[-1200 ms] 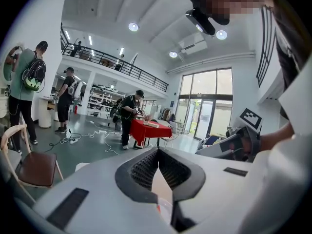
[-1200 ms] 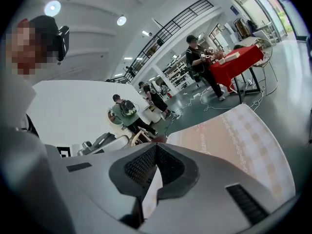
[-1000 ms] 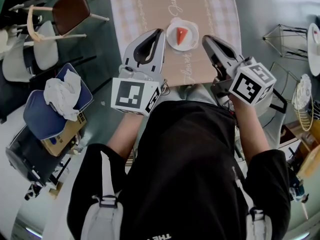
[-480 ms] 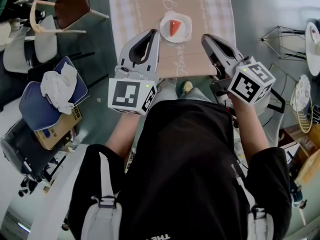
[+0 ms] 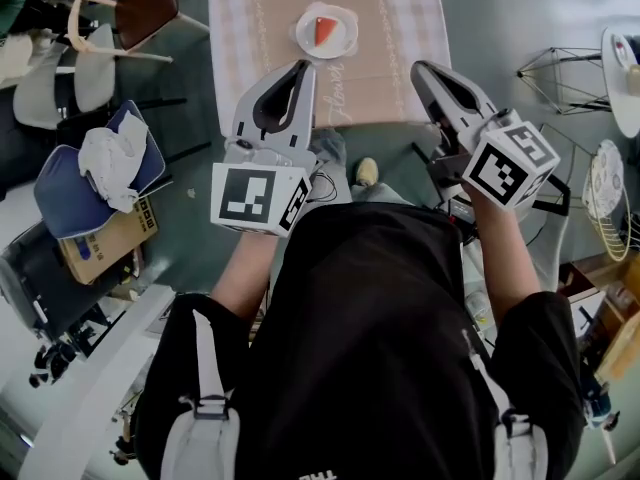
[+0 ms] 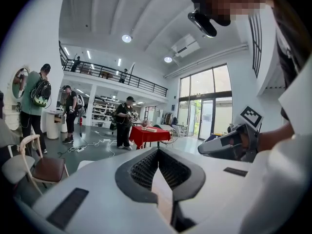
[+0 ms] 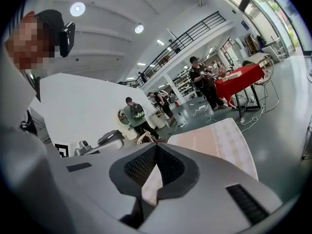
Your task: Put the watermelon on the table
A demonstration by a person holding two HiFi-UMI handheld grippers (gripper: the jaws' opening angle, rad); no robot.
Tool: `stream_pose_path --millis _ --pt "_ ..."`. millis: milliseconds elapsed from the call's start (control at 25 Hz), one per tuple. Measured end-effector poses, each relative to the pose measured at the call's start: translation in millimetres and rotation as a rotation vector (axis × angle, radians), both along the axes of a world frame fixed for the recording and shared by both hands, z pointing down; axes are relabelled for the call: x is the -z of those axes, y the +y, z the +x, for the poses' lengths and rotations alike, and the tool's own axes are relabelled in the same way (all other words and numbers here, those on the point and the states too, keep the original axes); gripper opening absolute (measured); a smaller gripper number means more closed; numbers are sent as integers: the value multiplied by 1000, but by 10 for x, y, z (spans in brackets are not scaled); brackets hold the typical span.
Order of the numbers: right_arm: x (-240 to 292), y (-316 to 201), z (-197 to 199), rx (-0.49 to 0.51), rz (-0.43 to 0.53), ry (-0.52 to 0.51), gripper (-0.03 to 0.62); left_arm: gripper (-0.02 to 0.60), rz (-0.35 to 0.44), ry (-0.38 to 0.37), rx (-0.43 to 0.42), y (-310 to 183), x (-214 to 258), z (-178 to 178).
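A red watermelon wedge (image 5: pixel 324 30) lies on a white plate (image 5: pixel 344 42) on the table (image 5: pixel 400 58), which has a beige checked cloth. Both grippers are held up in front of the person, short of the plate and near the table's front edge. My left gripper (image 5: pixel 303 66) is shut and holds nothing; its tips meet in the left gripper view (image 6: pixel 157 150). My right gripper (image 5: pixel 420 68) is also shut and empty, as the right gripper view (image 7: pixel 155 146) shows. The table (image 7: pixel 214 140) lies just beyond its jaws.
Chairs (image 5: pixel 140 8) stand left of the table. Nearer lie a blue seat with a white cloth (image 5: pixel 85 173) and a cardboard box (image 5: pixel 100 243). Wire frames (image 5: pixel 565 68) and a wire basket (image 5: pixel 610 203) stand at the right. People stand by a red table (image 6: pixel 148 134) farther off.
Both grippers have drawn back from the plate, still shut and empty. The table and plate have slid toward the top of the head view, and more floor shows below the table edge.
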State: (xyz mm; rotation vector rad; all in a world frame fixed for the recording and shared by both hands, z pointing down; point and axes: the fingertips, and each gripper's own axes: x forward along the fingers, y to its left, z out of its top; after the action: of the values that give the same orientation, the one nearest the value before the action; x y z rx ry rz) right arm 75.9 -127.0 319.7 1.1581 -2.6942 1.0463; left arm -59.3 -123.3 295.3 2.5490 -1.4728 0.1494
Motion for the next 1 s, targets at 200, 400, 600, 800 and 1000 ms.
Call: stream_pose_path --millis 200,400,600,800,1000 --pt "65 354 196 14 28 -21 15 14 30 -22 19 404 123 188" --pt "141 625 254 44 57 -40 15 14 56 -63 41 746 242 281" --pt "189 824 253 50 62 -64 15 14 57 -86 47 953 296 299" --pt "212 899 263 37 63 -54 15 14 60 -81 31 992 356 332" --pt "279 963 183 28 79 -23 15 14 68 -66 15 1049 419 306"
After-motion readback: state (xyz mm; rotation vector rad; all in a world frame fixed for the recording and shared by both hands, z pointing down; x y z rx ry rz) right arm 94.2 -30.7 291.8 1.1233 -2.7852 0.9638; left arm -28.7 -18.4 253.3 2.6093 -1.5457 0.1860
